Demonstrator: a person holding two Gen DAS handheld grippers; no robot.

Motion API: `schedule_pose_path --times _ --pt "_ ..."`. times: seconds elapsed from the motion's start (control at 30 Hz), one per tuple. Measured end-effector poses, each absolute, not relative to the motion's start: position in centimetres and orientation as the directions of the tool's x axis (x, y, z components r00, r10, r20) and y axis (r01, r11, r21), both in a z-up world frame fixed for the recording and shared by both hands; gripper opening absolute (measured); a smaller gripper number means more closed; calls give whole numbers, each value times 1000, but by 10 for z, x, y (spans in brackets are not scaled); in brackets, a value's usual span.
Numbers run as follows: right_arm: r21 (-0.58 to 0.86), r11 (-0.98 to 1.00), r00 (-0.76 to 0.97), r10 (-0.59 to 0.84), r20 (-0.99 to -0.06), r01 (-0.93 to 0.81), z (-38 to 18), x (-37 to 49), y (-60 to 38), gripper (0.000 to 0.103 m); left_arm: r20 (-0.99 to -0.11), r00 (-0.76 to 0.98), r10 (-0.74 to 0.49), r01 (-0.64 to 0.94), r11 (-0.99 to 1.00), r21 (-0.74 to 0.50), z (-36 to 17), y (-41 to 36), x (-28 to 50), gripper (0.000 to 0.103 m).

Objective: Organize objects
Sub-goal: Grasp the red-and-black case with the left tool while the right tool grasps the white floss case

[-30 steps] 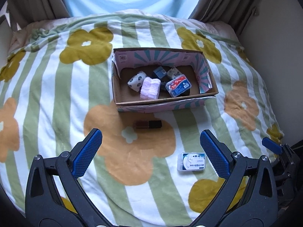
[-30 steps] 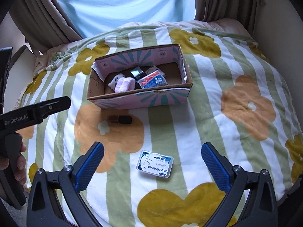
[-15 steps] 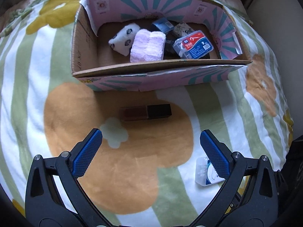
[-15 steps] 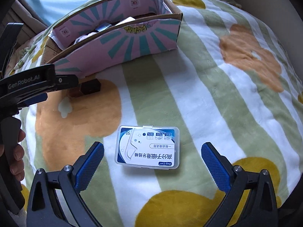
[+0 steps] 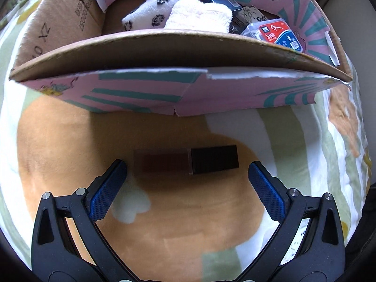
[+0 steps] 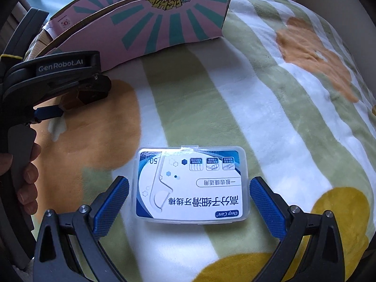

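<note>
**Both grippers low over the bed, 1 item ahead of each**

We hold our left gripper [image 5: 186, 176] with its jaws wide open just above the striped, flowered blanket [image 5: 58, 141]. A small dark tube [image 5: 185, 161], brownish body and black cap, lies crosswise on an orange flower just ahead of the blue pads [image 5: 107, 192], near them but not touched by either. Beyond it stands the cardboard box [image 5: 141, 91], pink with teal rays, resting on the blanket. Inside we see a white panda-print cloth [image 5: 150, 14], a folded fluffy towel [image 5: 199, 15], a dark packet [image 5: 223, 0] and a clear case with a red and blue label [image 5: 275, 34].

Our right gripper [image 6: 189, 199] also has its jaws spread open. The clear floss pick case [image 6: 191, 185] lies flat on the blanket between the 2 pads; a narrow gap shows on each side, so nothing grips it. In the right wrist view the left gripper and the hand [image 6: 25, 169] holding it sit at the left edge, in front of the box.
</note>
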State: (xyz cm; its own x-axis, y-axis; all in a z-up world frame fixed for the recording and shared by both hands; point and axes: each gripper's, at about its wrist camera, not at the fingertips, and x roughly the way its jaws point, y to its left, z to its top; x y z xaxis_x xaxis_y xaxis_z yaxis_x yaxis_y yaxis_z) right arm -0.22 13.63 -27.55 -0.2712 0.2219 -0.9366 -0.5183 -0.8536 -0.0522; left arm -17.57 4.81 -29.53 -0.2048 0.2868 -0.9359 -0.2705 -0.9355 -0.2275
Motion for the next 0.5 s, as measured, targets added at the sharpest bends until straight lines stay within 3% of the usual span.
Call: schedule_pose_path --times 0.1,0.17,0.5 --pt "-72 -855 -265 238 -934 -514 -278 -5 137 98 -936 -223 271 -267 -941 -208 -296 52 -179 97" --pt "-72 -860 -252 227 -941 -506 -281 -7 137 86 -938 -235 256 -268 -944 -190 -296 54 -180 84" --pt "-77 -866 -257 231 -939 -495 -280 -7 138 86 -932 -262 250 -278 -944 -176 -292 58 -177 84"
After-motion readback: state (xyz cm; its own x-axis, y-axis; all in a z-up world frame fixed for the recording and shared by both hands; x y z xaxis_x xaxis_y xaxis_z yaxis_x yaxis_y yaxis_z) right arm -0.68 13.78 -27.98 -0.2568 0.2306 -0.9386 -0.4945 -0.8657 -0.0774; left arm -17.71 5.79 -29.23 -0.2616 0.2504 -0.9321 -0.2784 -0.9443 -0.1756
